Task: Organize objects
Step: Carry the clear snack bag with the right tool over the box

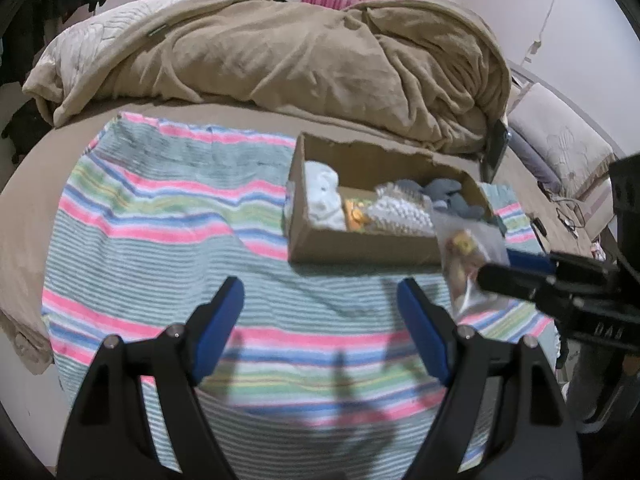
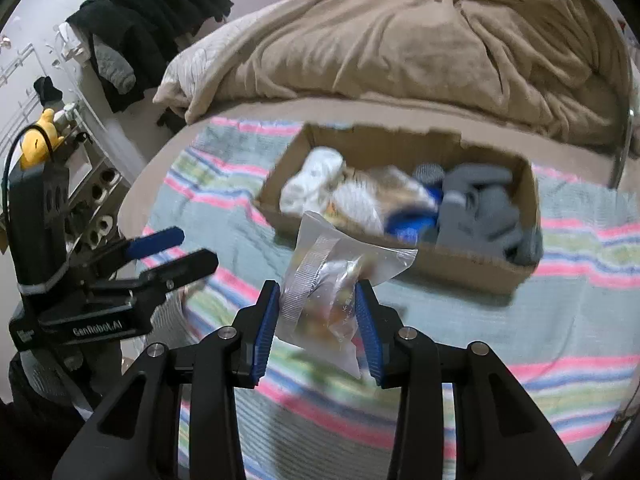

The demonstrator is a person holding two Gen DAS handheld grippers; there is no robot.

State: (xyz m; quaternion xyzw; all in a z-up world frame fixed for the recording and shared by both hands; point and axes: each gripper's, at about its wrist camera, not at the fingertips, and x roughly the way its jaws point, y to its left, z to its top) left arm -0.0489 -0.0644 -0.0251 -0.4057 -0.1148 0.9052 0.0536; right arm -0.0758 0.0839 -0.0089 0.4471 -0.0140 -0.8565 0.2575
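My right gripper [image 2: 318,300] is shut on a clear plastic bag [image 2: 332,280] with small coloured items inside, held above the striped towel [image 2: 440,320] just in front of the cardboard box [image 2: 460,260]. The box holds white cloth [image 2: 316,184], grey socks [image 2: 476,200] and other packets. In the left wrist view my left gripper [image 1: 320,304] is open and empty over the striped towel [image 1: 168,216], left of the box [image 1: 360,246]. The bag [image 1: 468,264] and right gripper [image 1: 516,272] show at the right there.
A rumpled tan blanket [image 1: 280,52] lies behind the box on the bed. Dark clothes [image 2: 152,20] hang at the far left near a shelf with a yellow toy [image 2: 40,136]. Pillows [image 1: 560,148] and cables lie at the right.
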